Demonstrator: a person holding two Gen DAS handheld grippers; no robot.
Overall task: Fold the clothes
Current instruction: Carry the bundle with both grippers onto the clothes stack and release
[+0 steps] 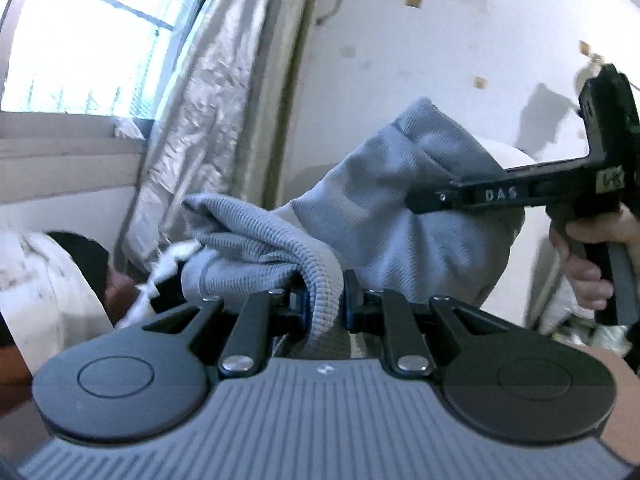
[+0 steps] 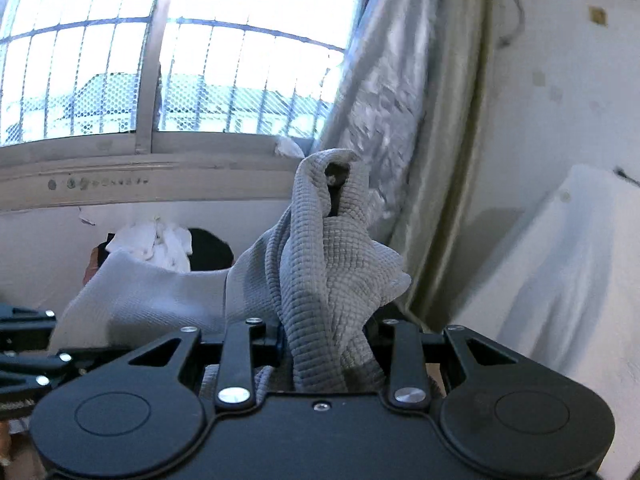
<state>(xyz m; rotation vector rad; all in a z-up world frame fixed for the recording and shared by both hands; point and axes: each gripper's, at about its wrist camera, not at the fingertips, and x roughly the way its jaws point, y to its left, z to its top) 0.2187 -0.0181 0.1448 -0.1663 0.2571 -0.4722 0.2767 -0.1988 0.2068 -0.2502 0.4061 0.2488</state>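
A grey waffle-knit garment [image 1: 384,208] is held up in the air between both grippers. My left gripper [image 1: 324,300] is shut on a ribbed edge of it, and the cloth bunches up in front of the jaws. My right gripper [image 2: 326,336] is shut on another bunched part of the garment [image 2: 328,264], which stands up in a peak above the jaws. In the left wrist view the right gripper [image 1: 432,200] comes in from the right, held by a hand [image 1: 588,256], with its tip pressed into the cloth. The left gripper's fingers [image 2: 28,344] show at the right wrist view's left edge.
A barred window [image 2: 180,60] fills the upper left, with a silver-grey curtain [image 2: 400,120] hanging beside it. A white wall [image 1: 440,60] lies behind. A white covered object [image 2: 560,272] stands at the right. White and dark clothes [image 2: 160,244] lie piled below the window sill.
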